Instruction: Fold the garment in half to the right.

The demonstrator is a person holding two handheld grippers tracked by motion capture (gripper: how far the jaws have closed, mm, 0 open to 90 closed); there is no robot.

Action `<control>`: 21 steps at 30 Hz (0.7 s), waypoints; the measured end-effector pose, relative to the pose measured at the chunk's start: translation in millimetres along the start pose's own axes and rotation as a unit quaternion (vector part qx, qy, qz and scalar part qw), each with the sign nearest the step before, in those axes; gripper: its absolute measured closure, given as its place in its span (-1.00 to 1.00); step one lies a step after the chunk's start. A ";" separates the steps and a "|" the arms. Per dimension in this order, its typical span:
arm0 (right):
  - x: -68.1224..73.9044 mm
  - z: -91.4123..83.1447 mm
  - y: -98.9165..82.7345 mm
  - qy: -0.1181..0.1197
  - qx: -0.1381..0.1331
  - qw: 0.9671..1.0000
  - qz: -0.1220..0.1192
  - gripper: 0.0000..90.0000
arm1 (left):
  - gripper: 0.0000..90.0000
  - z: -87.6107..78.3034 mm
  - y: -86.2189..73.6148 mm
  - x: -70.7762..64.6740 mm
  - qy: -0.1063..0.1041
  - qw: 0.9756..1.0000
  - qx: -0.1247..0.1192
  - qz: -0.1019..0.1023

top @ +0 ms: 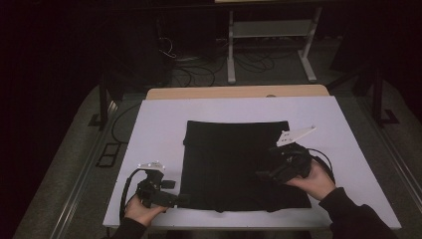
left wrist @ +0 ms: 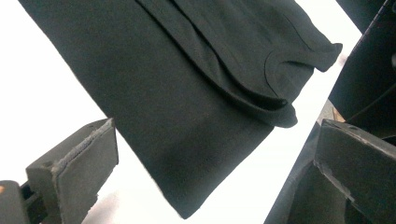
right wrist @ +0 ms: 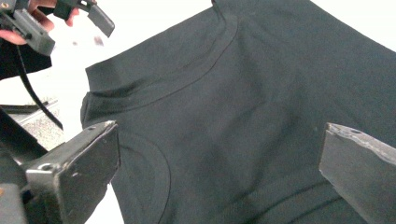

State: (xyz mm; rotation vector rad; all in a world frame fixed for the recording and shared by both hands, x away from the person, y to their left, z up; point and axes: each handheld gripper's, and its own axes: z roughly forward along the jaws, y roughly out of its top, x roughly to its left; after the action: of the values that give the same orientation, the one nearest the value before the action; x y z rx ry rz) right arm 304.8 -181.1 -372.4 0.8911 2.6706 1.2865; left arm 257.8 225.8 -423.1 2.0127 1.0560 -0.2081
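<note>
A black T-shirt, folded into a rough square, lies flat in the middle of the white table top. My left gripper is held low at the shirt's near-left corner, open. In the left gripper view its wide jaws straddle that corner of the T-shirt, left gripper. My right gripper hovers over the shirt's right side, open. In the right gripper view, the right gripper looks down on the T-shirt and its curved neckline seam, with nothing clamped.
A wooden table edge shows behind the white top. Beyond it are a white-framed stand and cables on the dark floor. The left gripper and a hand appear far off in the right gripper view.
</note>
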 end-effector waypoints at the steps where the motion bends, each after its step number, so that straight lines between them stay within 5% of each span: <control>1: -0.2 1.8 2.4 0.001 0.000 1.000 0.000 -1.00 | -1.00 -0.1 -0.4 -0.3 0.002 1.000 0.000 -0.004; 21: -9.7 32.8 32.8 0.001 0.004 1.000 -0.010 -1.00 | -1.00 1.1 -8.1 1.4 0.007 0.999 0.020 -0.027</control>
State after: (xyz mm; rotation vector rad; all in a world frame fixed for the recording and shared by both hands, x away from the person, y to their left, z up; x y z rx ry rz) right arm 337.6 -147.0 -371.8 0.8632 2.6804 1.2753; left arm 252.8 228.3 -429.4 2.0255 1.1254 -0.2455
